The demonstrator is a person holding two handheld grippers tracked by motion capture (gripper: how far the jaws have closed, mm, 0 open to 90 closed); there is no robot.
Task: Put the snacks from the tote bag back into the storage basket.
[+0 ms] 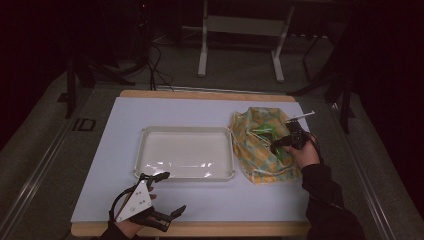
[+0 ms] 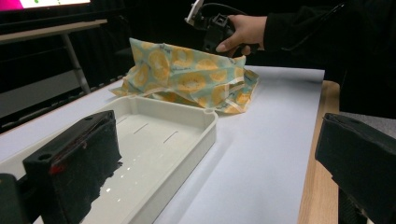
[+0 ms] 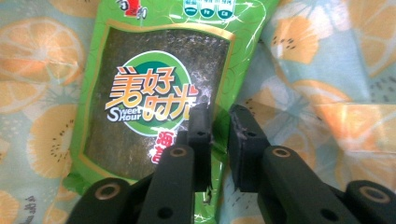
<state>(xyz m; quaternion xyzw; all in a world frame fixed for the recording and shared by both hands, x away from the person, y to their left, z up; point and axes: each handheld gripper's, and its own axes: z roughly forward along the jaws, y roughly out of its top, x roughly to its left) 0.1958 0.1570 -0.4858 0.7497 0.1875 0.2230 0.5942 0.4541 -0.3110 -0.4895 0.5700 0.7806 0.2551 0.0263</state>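
Jaws of the right gripper (image 3: 219, 123) stand nearly closed, a narrow gap between them pinching the right edge of a glossy green seaweed snack packet (image 3: 154, 93). That packet lies inside an open cloth bag printed with orange slices (image 1: 260, 145), at three o'clock on the white worktop (image 1: 200, 107). Left gripper (image 1: 167, 192), at seven o'clock, has its jaws spread wide and empty, near a shallow white plastic tray (image 1: 145, 160) at centre.
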